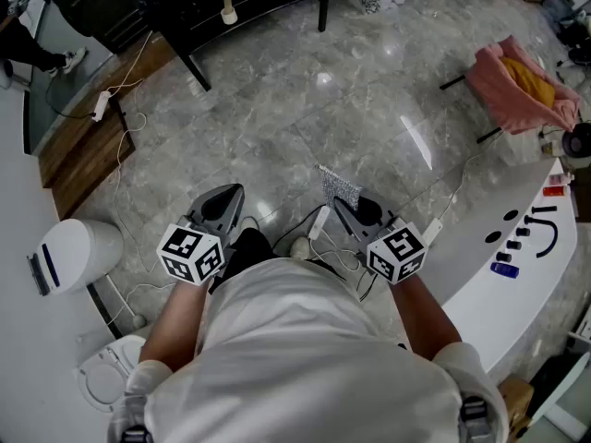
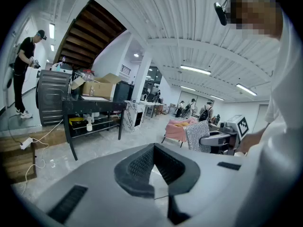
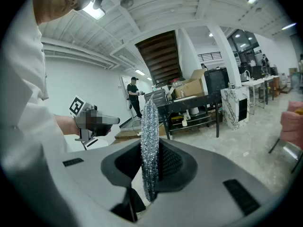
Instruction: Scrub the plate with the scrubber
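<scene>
Both grippers hang in front of my torso, above a grey marble floor. My right gripper (image 1: 343, 206) is shut on a flat silvery mesh scrubber (image 1: 339, 187). In the right gripper view the scrubber (image 3: 150, 141) stands on edge, clamped between the black pads of that gripper (image 3: 152, 150). My left gripper (image 1: 228, 195) is shut with nothing in it; in its own view the pads meet at the tip (image 2: 154, 148). That view also shows the scrubber (image 2: 196, 135) to the right. No plate is in any view.
A curved white counter (image 1: 499, 284) with small items runs along the right. A pink-draped chair (image 1: 517, 86) stands at the back right and a black table (image 1: 185, 7) at the back. A white bin (image 1: 78, 252), floor cables and a wooden step (image 1: 83, 150) lie to the left.
</scene>
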`<state>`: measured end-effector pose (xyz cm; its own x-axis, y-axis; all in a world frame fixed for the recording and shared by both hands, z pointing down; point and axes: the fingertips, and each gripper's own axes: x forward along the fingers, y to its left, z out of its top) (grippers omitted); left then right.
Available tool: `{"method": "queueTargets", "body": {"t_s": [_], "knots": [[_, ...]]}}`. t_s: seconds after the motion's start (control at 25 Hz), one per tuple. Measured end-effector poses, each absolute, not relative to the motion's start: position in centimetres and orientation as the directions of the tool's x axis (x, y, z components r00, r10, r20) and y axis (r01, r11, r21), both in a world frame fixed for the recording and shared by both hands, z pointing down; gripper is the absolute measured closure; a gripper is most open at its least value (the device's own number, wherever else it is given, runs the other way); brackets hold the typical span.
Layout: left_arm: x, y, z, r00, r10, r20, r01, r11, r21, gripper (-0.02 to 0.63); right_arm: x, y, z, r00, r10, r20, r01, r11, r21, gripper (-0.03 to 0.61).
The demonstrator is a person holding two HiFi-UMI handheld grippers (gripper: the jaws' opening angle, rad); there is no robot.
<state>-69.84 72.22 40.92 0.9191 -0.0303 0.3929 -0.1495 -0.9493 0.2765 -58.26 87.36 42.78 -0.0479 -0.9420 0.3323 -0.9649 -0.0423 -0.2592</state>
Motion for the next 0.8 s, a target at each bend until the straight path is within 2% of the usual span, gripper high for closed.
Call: {"method": "queueTargets", "body": {"t_s": [0.36, 0.8], "knots": [[-66.1, 68.7, 40.6, 0.929, -0.010, 0.370, -0.115, -0.958, 0.264, 0.620, -55.2, 83.1, 42.8, -0.032, -0.939, 0.343, -0.967, -0.057, -0.247, 0.502], [-56.8, 54.9, 40.2, 0.950, 0.005, 0.312, -0.077, -0.965, 0.252, 0.618, -47.9, 70.8, 40.8, 0.006, -0.916, 0.402, -0.993, -0.054, -0.108, 0.502]]}}
